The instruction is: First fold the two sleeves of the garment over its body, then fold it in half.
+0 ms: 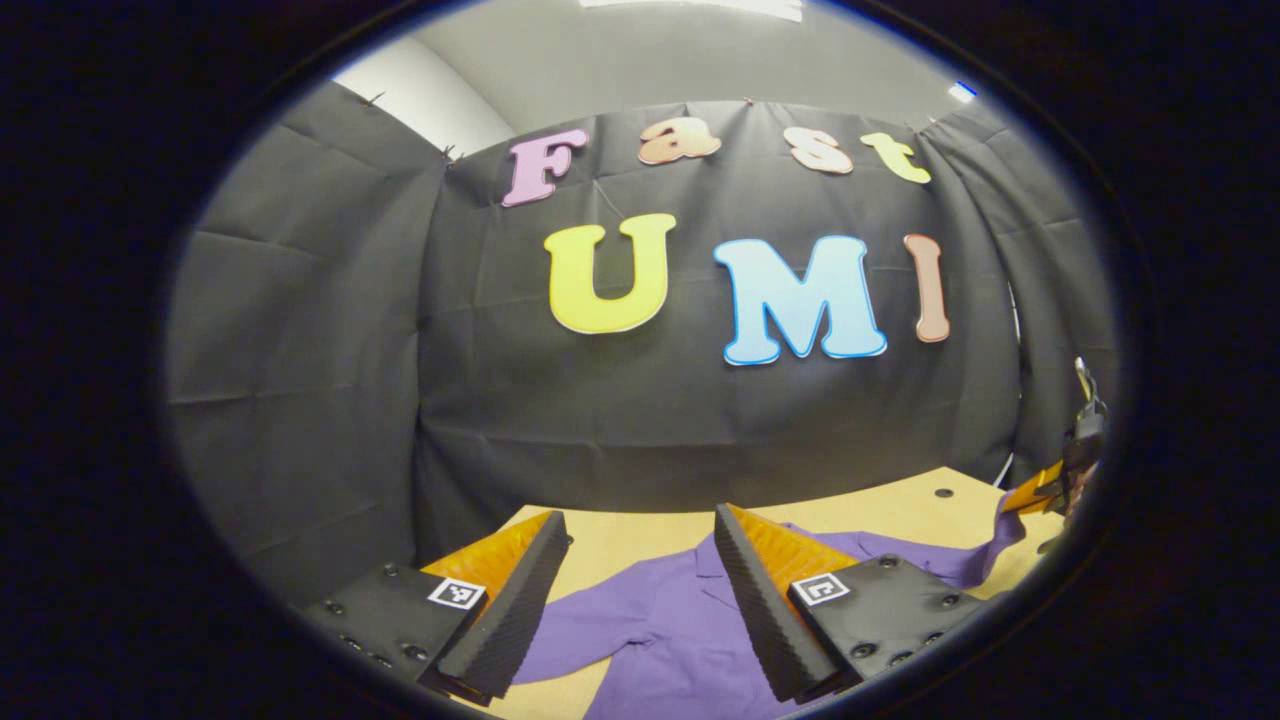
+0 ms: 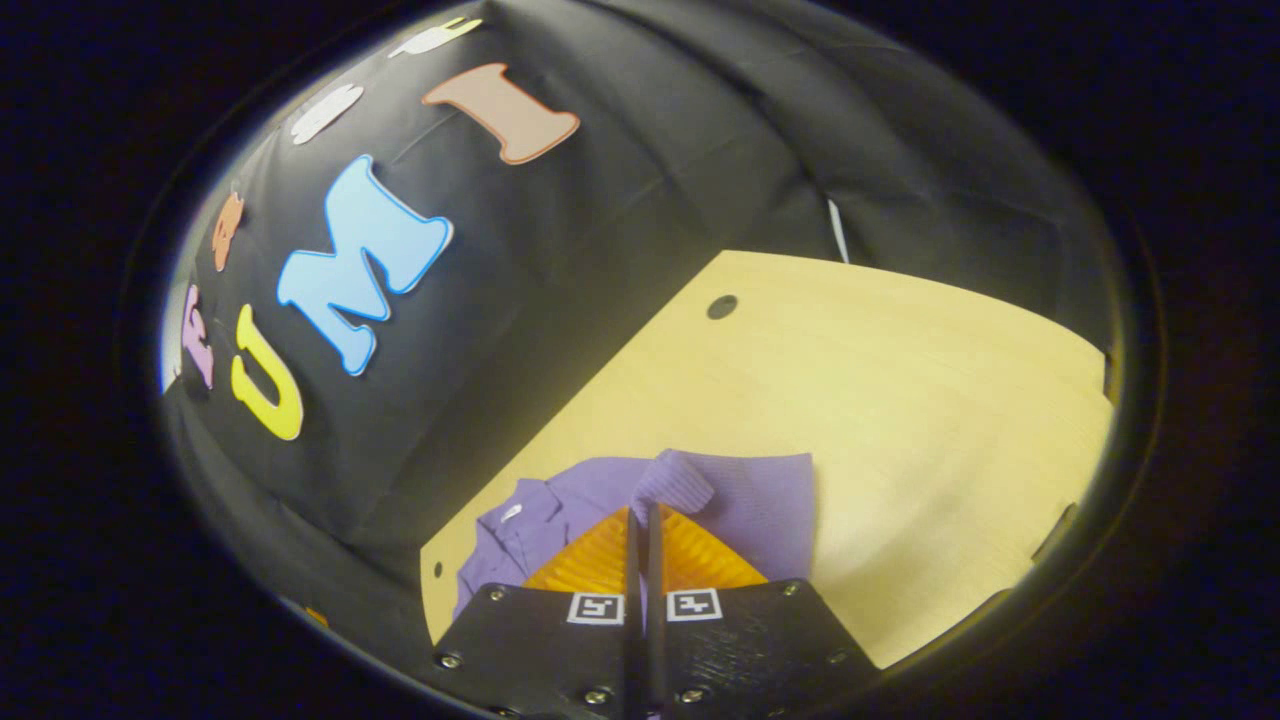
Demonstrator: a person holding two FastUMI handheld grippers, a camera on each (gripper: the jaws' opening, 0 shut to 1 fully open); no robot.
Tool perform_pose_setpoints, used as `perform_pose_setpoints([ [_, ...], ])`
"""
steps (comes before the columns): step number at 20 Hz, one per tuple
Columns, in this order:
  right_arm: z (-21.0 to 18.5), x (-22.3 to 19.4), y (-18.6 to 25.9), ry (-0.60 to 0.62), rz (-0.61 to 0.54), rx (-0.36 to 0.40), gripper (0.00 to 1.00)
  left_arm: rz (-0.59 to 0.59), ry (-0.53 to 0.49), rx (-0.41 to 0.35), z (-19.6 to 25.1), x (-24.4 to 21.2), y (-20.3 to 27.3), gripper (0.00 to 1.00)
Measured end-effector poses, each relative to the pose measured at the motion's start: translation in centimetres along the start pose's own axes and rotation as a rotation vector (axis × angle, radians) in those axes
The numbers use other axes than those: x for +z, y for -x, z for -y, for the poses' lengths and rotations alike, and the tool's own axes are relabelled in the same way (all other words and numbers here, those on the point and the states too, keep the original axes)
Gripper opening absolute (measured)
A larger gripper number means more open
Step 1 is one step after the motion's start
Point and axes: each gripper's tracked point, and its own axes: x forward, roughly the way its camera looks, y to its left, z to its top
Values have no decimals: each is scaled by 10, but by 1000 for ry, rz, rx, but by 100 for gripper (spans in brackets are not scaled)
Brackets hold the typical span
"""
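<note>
Garment [image 1: 660, 640] first: in the left gripper view the purple shirt lies spread on the pale wooden desk [image 1: 640, 540], smooth woven cloth with a collar showing between my fingers. My left gripper [image 1: 637, 560] hangs above it with its ribbed, wedge-shaped fingers spread wide, released and grasping nothing. At the far right edge one sleeve [image 1: 985, 555] rises off the desk toward my right gripper [image 1: 1040, 490], which looks small there.

In the right gripper view my right gripper [image 2: 645, 525] is clenched on that sleeve's ribbed knit cuff [image 2: 675, 480], which bunches up over the closed fingertips. Beyond it the sleeve [image 2: 760, 510] lies flat on the desk [image 2: 900, 400], and the collar with a pale button [image 2: 511, 513] sits to the left. A small dark round hole [image 2: 721, 306] marks the desk near the black cloth wall.
</note>
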Motion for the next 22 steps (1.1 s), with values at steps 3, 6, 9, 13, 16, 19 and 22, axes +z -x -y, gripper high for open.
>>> perform_pose_setpoints([
  [3,-42,-2,-19,40,-14,68,1,-4,-5,32,-13,-3,7,95],
  [6,-82,-4,-37,92,-29,128,1,-18,-3,63,-23,-9,13,94],
  [9,-120,-14,-51,132,-52,193,1,-29,-6,98,-35,-14,20,94],
  [13,-163,-41,-77,186,-115,267,1,-42,-4,142,-51,-17,27,94],
  [16,-193,-69,-92,202,-170,307,1,-55,-10,166,-60,-22,33,96],
  [19,-215,-100,-108,237,-226,335,1,-65,-2,191,-73,-27,37,96],
  [22,-239,-134,-119,277,-279,359,1,-79,12,213,-84,-37,39,95],
])
